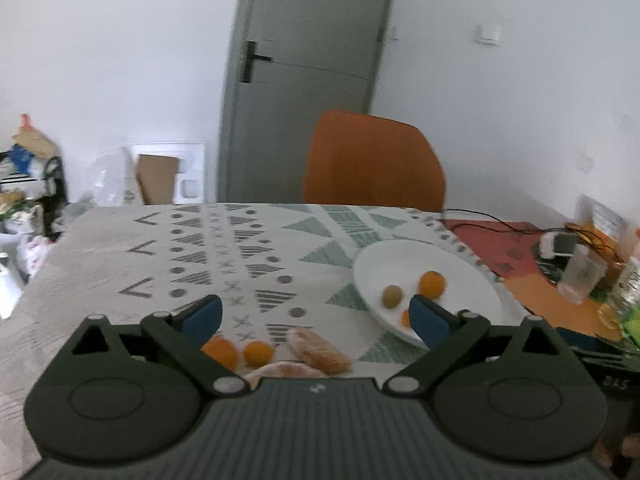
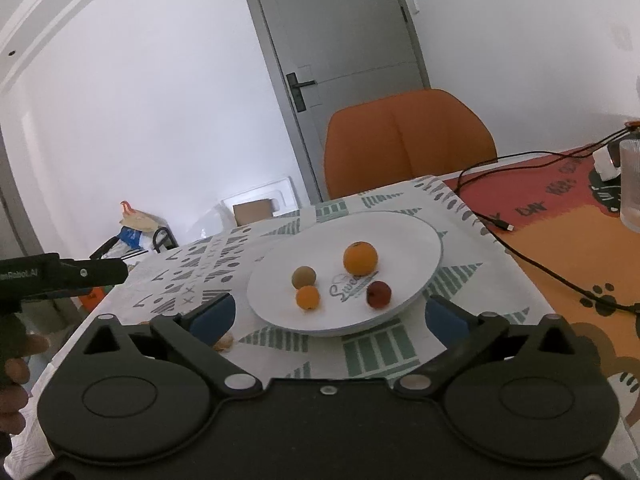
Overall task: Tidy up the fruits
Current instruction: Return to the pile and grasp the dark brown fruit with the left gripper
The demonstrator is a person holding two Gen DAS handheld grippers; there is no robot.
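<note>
A white plate (image 2: pixel 416 240) on the patterned tablecloth holds a large orange (image 2: pixel 360 258), a small orange (image 2: pixel 307 297), a brownish-green fruit (image 2: pixel 303 277) and a dark red fruit (image 2: pixel 378 294). My right gripper (image 2: pixel 328 316) is open and empty, just in front of the plate. In the left wrist view the plate (image 1: pixel 400 260) lies to the right. My left gripper (image 1: pixel 316 314) is open and empty above two small oranges (image 1: pixel 258 353) and peeled citrus pieces (image 1: pixel 320 350) on the cloth. The left gripper also shows in the right wrist view (image 2: pixel 64 272) at far left.
An orange chair (image 2: pixel 408 140) stands behind the table. A black cable (image 2: pixel 532 256) runs over the red and orange mat (image 2: pixel 560 240) at right, near a clear glass (image 2: pixel 632 184). Bags and boxes (image 1: pixel 32 168) lie on the floor at left.
</note>
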